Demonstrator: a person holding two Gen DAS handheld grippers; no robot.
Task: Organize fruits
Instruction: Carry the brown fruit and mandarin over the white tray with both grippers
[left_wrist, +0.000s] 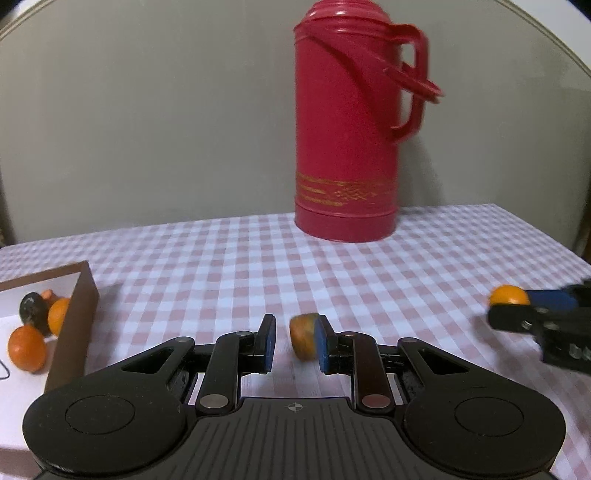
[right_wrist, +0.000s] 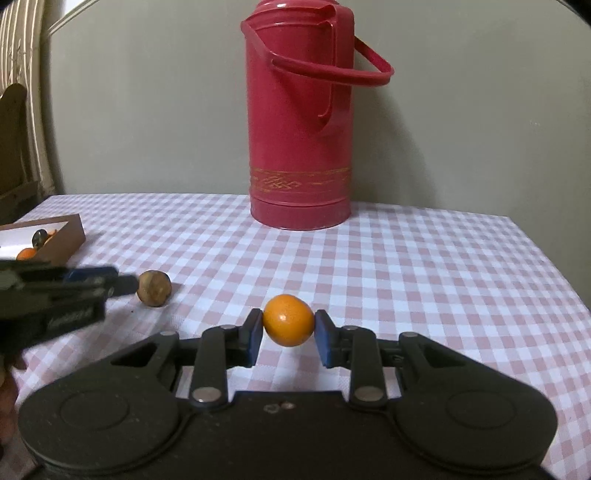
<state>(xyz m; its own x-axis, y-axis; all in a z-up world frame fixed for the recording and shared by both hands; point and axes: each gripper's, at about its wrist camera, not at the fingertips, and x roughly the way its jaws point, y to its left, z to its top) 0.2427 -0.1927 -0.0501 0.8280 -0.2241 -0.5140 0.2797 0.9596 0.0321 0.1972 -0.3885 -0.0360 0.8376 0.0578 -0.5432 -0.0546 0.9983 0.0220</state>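
Observation:
My left gripper (left_wrist: 294, 341) is open around a brownish-orange fruit (left_wrist: 303, 335) on the checked tablecloth; the fruit touches the right pad and a gap stays on the left. The same fruit (right_wrist: 154, 288) shows in the right wrist view just past the left gripper's fingertips (right_wrist: 122, 283). My right gripper (right_wrist: 289, 334) is shut on an orange fruit (right_wrist: 289, 325), both pads pressing its sides. That orange (left_wrist: 509, 295) and the right gripper (left_wrist: 511, 306) show at the right in the left wrist view.
A brown box (left_wrist: 72, 325) with white inside sits at the left, holding two oranges (left_wrist: 26, 349) and a dark fruit (left_wrist: 33, 308); it also shows in the right wrist view (right_wrist: 66, 236). A tall red thermos jug (left_wrist: 345, 122) (right_wrist: 299, 118) stands at the table's back by the wall.

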